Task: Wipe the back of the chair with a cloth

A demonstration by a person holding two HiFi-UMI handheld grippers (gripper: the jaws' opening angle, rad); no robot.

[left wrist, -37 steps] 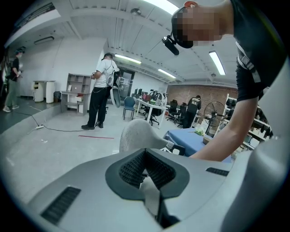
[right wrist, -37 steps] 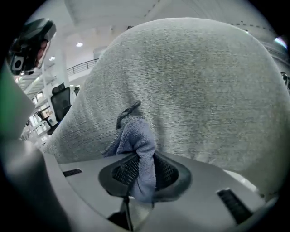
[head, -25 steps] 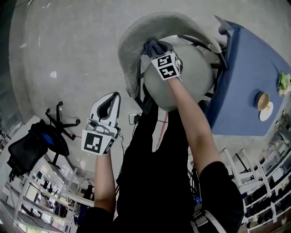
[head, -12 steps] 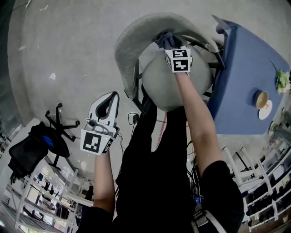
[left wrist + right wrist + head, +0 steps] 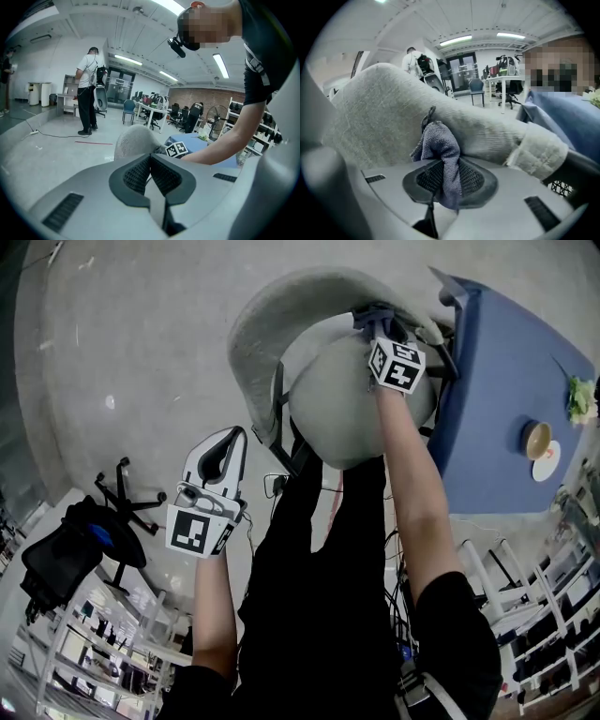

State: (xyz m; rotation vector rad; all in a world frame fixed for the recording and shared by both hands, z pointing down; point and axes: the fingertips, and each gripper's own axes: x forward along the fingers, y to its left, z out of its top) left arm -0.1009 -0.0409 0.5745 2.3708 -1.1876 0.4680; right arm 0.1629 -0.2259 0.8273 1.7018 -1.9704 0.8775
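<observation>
The grey chair point(image 5: 258, 324) stands just beside the blue-covered counter point(image 5: 506, 381), its curved back point(image 5: 379, 108) wrapping round the seat point(image 5: 347, 404). The left tool point(image 5: 228, 448) hangs well apart from the chair, low on the person's left, jaws pressed together on nothing. The right tool point(image 5: 373, 322) reaches across the seat to the back's inner face. It is pinching a small blue-grey cloth point(image 5: 437, 143), and the cloth's bunched end touches the fabric there.

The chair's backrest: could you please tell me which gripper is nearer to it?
Right. The right gripper holds the cloth against the backrest; the left gripper hangs shut and empty, well clear of it.
</observation>
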